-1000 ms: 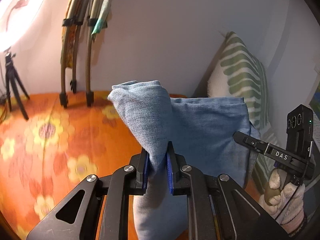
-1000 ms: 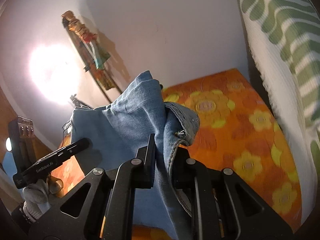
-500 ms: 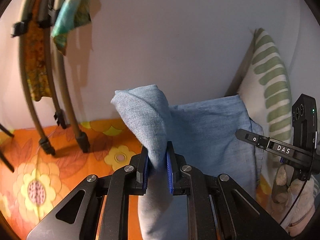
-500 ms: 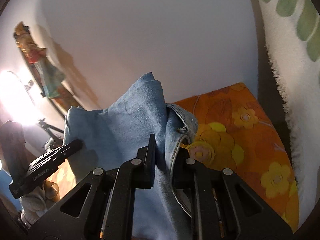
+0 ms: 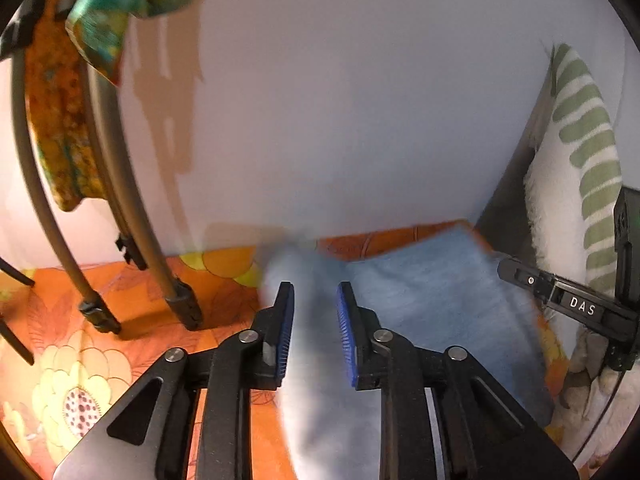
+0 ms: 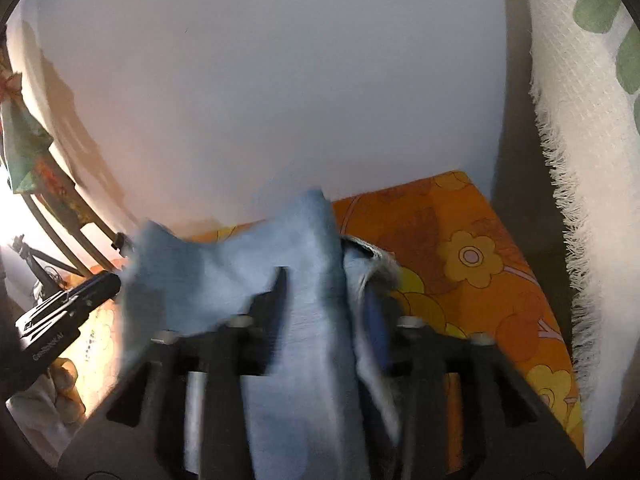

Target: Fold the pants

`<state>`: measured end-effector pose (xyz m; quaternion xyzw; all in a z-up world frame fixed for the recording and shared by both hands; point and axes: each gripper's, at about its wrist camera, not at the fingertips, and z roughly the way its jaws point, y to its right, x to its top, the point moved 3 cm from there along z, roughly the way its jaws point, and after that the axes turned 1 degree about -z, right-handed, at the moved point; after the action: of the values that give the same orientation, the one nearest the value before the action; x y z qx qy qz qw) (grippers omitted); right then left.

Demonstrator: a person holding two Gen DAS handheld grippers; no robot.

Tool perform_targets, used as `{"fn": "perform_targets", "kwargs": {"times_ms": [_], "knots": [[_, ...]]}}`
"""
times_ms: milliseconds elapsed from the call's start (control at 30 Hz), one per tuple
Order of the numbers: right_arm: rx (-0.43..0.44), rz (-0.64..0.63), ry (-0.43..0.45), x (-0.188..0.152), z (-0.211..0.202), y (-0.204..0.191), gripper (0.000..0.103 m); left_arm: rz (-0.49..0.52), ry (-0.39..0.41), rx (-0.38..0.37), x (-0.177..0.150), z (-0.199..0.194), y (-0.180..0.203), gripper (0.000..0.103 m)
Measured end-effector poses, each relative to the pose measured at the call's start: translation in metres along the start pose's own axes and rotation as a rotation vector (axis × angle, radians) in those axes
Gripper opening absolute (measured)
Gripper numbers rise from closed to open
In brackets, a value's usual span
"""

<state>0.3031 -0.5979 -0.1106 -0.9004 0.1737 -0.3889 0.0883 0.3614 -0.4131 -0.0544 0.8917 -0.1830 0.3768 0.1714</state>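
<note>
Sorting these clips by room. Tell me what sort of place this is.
Most likely a bedroom at home: the pants lie on an orange flowered bedsheet, a green-striped pillow leans in the corner, and bright cloths hang on a rack by the wall.

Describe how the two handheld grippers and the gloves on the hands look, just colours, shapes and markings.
The left gripper has black angular arms with silver rivets and triangular cut-outs, and ribbed blue pads lining its fingers. The right gripper, seen from the side in the left wrist view, is black with white lettering "DAS" and a thin black cable trailing below. Each hand wears a light knitted glove.
</note>
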Motion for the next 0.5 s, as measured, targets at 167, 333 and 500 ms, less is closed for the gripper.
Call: {"fn": "perform_targets", "kwargs": {"times_ms": [167,333,500], "knots": [[-0.006,-0.021,0.044,0.005,-0.026,-0.009,0.051,-0.008,0.011,-0.012,0.0,-0.027,-0.002,0.021],[-0.003,-0.038,0.052,0.006,-0.05,-0.024,0.052,-0.019,0.012,-0.031,0.003,-0.051,-0.005,0.021],[0.0,-0.051,0.054,-0.007,-0.083,-0.04,0.054,-0.031,0.011,-0.047,-0.004,-0.083,0.002,0.021]]}}
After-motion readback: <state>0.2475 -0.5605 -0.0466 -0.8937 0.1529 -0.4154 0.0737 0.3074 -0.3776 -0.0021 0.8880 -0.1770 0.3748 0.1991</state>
